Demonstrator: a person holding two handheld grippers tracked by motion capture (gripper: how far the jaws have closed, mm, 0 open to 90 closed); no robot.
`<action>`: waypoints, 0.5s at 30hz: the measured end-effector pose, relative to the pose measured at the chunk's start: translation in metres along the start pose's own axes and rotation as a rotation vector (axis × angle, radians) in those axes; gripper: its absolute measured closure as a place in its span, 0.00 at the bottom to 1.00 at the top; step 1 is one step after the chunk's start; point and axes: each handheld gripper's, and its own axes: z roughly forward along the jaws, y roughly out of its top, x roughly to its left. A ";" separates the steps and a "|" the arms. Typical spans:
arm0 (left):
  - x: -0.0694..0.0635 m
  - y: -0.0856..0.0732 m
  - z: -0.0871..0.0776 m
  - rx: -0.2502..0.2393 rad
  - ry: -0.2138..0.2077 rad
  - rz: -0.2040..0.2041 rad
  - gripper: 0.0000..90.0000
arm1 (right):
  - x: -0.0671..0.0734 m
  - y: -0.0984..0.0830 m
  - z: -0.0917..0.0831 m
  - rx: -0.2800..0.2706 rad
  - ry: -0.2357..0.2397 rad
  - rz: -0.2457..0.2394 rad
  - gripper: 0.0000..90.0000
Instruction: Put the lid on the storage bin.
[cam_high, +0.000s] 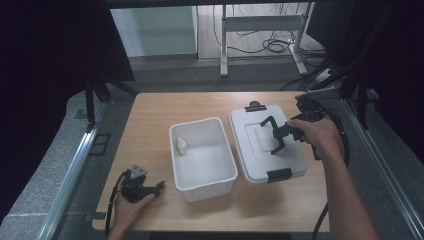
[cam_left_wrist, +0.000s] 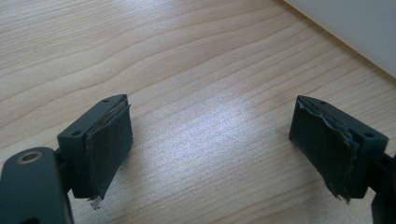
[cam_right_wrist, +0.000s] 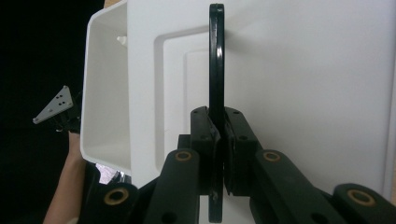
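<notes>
Right gripper (cam_right_wrist: 218, 140) with black jaws clamped on the thin black plastic handle (cam_right_wrist: 216, 60) of a white plastic lid (cam_right_wrist: 303, 79), open white plastic bin (cam_right_wrist: 105, 93) beyond, grey three-cornered plate (cam_right_wrist: 55, 103) farther off

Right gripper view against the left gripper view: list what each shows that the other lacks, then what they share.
Right gripper view alone: the right gripper shut on the black lid handle, the flat white plastic lid, and the white bin's open inside. Left gripper view alone: the left gripper open, with bare light wooden table between its fingers. Both share the open white plastic bin, seen in the left gripper view as a wall corner.
</notes>
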 end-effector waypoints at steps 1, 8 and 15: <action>0.000 0.000 0.000 0.000 0.000 0.000 0.15 | 0.002 0.000 0.000 -0.001 0.002 0.004 0.94; 0.000 0.000 0.000 0.000 0.000 0.000 0.15 | 0.011 0.000 0.001 0.003 0.008 -0.013 0.94; 0.000 0.000 0.000 0.000 0.000 0.000 0.15 | 0.020 -0.001 0.005 0.004 0.011 -0.015 0.93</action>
